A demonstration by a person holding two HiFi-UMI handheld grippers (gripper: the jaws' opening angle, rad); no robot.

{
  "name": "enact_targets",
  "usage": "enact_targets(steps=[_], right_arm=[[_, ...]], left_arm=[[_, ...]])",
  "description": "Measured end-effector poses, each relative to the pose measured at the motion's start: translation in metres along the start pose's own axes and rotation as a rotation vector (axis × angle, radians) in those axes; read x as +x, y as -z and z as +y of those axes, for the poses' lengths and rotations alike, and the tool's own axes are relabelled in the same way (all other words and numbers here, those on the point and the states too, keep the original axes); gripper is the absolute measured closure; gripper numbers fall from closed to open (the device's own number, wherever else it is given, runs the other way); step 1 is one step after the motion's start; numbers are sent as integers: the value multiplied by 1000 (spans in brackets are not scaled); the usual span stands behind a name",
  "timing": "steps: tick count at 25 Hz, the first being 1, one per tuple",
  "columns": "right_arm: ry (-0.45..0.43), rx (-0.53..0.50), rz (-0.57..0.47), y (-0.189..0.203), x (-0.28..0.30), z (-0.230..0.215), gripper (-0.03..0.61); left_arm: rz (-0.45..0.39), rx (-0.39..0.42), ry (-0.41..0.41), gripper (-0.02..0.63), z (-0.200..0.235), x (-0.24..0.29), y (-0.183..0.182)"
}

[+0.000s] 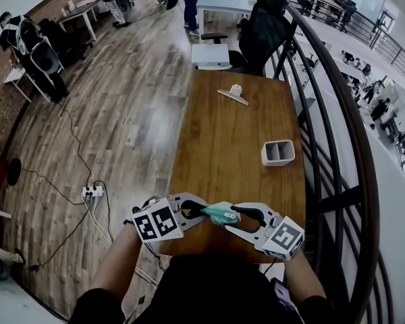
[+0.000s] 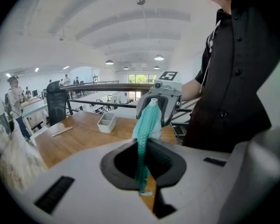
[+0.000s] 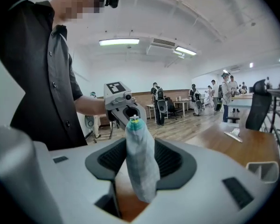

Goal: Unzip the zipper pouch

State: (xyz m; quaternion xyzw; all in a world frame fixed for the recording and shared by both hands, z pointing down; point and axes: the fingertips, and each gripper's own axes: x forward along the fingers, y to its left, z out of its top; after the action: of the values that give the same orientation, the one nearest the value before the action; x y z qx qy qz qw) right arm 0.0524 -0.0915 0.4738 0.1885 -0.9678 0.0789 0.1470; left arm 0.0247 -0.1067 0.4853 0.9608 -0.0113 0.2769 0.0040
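While the left gripper (image 1: 202, 212) pinches the teal zipper pouch (image 1: 221, 214) at lower centre, over the near edge of the brown table (image 1: 223, 140), the right gripper (image 1: 236, 217) stands part-open around its other end. A plank floor (image 1: 121, 100) lies left and a railing (image 1: 344, 120) right.

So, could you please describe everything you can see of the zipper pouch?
The zipper pouch is small and slim, of soft grey-blue fabric with a teal zipper along one edge; the stretch that shows looks closed. It is held lengthwise in the air over the near end of the wooden table, not resting on it. The left tool is shut on one end; the other end lies between the parted jaws of the right tool.
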Motion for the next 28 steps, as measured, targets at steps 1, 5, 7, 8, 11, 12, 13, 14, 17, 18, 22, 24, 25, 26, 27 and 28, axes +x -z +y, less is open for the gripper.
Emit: enact_targets(steps=[1,5,7,8,11,12,13,14,17,18,22,24,25,26,27,28], right_arm=[[-3,20,-7,0,1,0,400],[-10,-6,13,7,5,2,440],[-13,-38,24,10,7,2,509],[-15,-43,25,10,7,2,515],[-16,-56,29,8,6,3,520],[-14,-64,33,7,5,3,522],[-13,-72,37,6,5,3,523],[-10,-79,40,4,5,3,525],[0,-91,46,4,4,1,526],[2,-92,47,4,4,0,528],[10,-67,58,6,1,-2,529],[16,-60,65,7,0,-4,529],[17,-66,71,7,-1,-4,529],[16,-79,78,8,-1,-5,529],[15,-91,85,9,0,-5,529],[15,-97,90,10,0,-5,529]], left_arm=[[-1,-5,-2,594,0,-1,1],[-7,-25,0,594,0,-2,3],[-8,-26,-4,594,1,-1,4],[-4,-23,-7,594,2,-1,4],[16,-13,-9,594,3,-2,9],[21,-11,-9,592,3,-2,11],[25,-9,-9,592,3,-1,12],[26,-9,-10,591,4,-1,13],[7,-36,-5,538,5,-3,12],[-7,-50,-4,511,6,-5,11],[-49,-55,-45,463,11,-12,0],[-70,-39,-61,463,12,-15,-8],[-86,-31,-62,463,11,-16,-13],[-101,-21,-60,463,10,-17,-19],[-113,-8,-58,463,8,-18,-25],[-120,8,-56,465,6,-18,-30]])
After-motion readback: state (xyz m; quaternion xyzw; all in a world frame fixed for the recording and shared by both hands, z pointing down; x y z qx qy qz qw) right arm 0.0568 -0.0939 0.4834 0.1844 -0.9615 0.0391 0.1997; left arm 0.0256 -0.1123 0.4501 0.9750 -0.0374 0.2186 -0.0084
